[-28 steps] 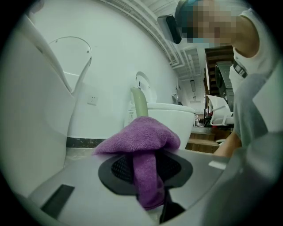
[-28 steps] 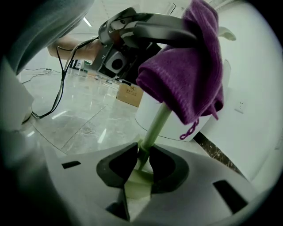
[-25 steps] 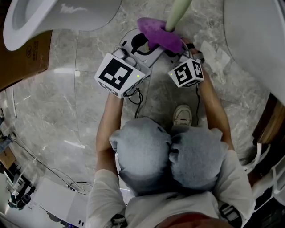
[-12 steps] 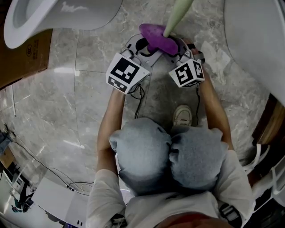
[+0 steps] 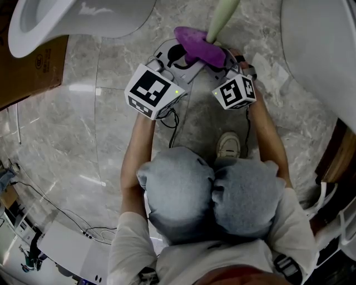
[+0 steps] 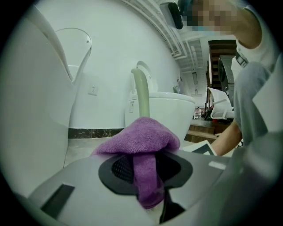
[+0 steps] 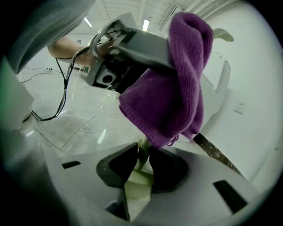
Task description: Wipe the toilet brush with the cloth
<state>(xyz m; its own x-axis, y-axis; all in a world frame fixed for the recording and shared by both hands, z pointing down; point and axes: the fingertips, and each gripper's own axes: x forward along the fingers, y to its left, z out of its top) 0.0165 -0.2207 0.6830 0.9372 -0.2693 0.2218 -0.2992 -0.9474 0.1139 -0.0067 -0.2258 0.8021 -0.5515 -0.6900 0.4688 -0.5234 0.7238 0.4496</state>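
Head view, two claws [image 5: 182, 55] [image 5: 227, 60], one cloth [image 5: 201, 49], probably one brush [image 5: 222, 16]

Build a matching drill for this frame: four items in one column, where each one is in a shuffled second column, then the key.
Items:
1. cloth
2. toilet brush
3. cardboard box
4. shoe

Places:
A. clamped by its pale green handle in the right gripper
B. white, on the floor between the person's forearms
C. pinched in the left gripper
D. at the head view's left edge

Pairs: 1-C, 2-A, 3-D, 4-B
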